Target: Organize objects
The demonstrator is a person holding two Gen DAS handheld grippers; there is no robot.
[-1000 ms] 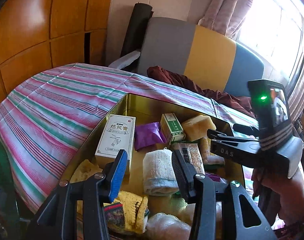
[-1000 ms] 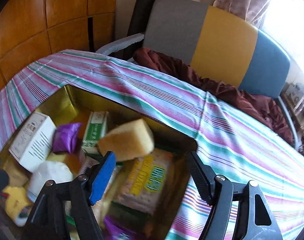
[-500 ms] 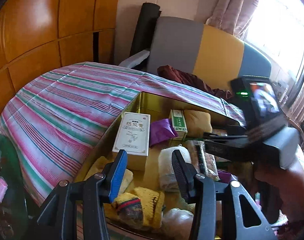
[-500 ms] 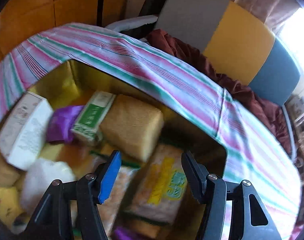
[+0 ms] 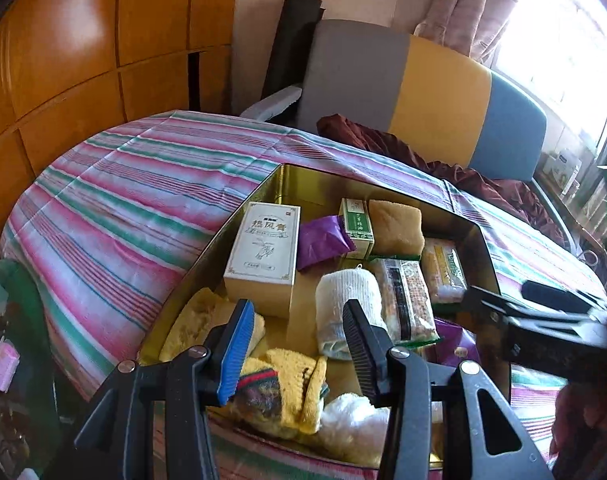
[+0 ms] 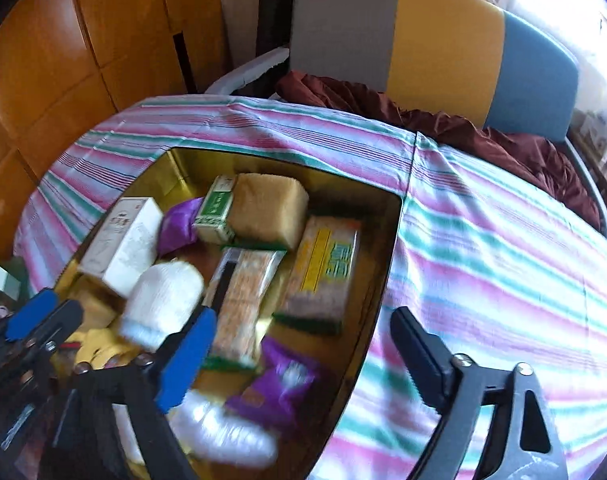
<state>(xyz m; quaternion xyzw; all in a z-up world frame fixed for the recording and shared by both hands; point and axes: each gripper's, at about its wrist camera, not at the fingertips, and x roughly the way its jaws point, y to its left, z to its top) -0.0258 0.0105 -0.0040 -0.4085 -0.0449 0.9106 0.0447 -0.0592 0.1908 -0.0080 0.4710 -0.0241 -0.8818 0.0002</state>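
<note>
Two grippers over gold tin (image 6: 387, 240): right gripper (image 6: 299, 360) fingers opening, empty; left gripper (image 5: 295, 344) fingers partly open, empty.

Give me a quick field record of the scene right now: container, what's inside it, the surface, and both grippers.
container: gold tin tray, lying on the striped cloth
surface: striped cloth in pink, green and white
contents far end: white carton, purple packet, green box, tan sponge
contents middle: white rolled cloth, two snack packs
contents near end: yellow knit item
left gripper: part open above the tray's near end, nothing between its jaws
right gripper: jaws opening, nothing held
</note>
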